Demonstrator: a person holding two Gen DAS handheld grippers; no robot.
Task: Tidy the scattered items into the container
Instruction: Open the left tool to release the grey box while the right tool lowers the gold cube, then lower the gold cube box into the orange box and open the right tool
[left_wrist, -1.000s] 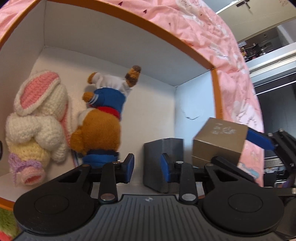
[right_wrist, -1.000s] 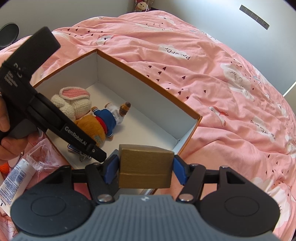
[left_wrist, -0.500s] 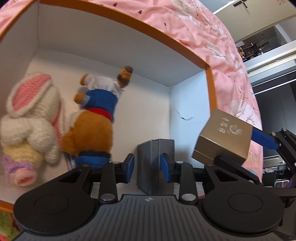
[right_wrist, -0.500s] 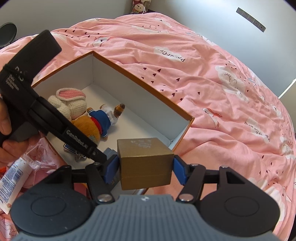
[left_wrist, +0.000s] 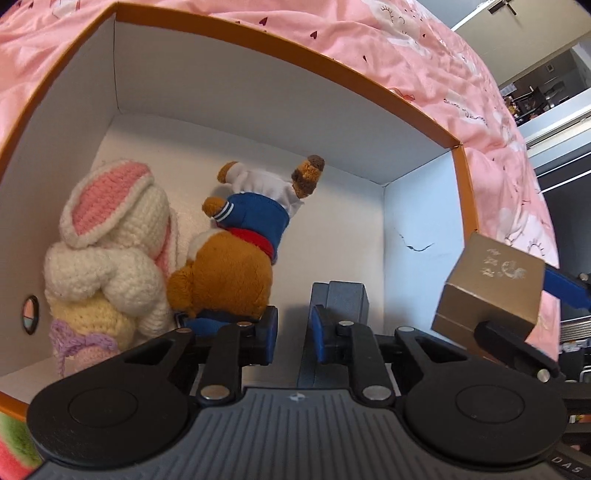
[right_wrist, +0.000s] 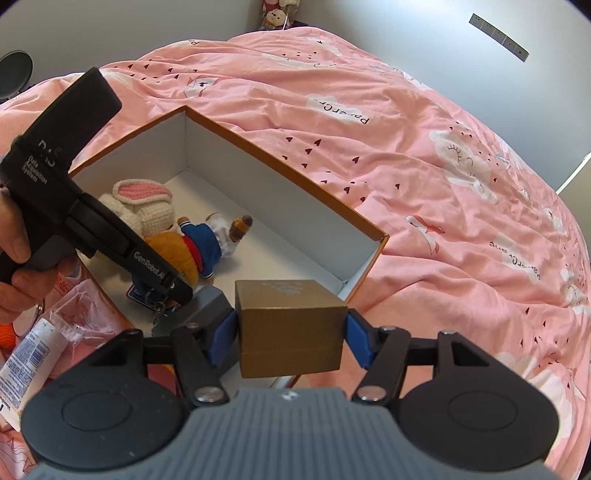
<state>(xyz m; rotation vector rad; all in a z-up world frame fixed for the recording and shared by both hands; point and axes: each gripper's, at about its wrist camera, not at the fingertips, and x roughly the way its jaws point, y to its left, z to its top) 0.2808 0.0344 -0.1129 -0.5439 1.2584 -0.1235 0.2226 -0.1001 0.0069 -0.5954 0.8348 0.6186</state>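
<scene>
A white box with an orange rim (left_wrist: 295, 62) (right_wrist: 295, 181) lies on the bed. Inside it are a crochet rabbit (left_wrist: 110, 240) (right_wrist: 147, 206), a bear plush in blue (left_wrist: 236, 251) (right_wrist: 199, 251) and a small grey box (left_wrist: 345, 295) (right_wrist: 210, 306). My left gripper (left_wrist: 294, 325) hangs inside the box just in front of the grey box. Its jaws are closing, with a narrow gap and nothing between them. My right gripper (right_wrist: 291, 332) is shut on a gold box (right_wrist: 291, 317) (left_wrist: 491, 284), held over the container's near right corner.
A pink printed duvet (right_wrist: 443, 184) surrounds the container. Outside its left side lie a white tube (right_wrist: 26, 354), a crinkled plastic wrapper (right_wrist: 81, 317) and something orange (right_wrist: 5, 332). A hand (right_wrist: 18, 266) holds the left gripper's handle. A keyring (right_wrist: 159, 310) lies by the bear.
The left gripper's jaws have narrowed and its view has tilted slightly over the box. The right gripper still holds the gold box in about the same place.
</scene>
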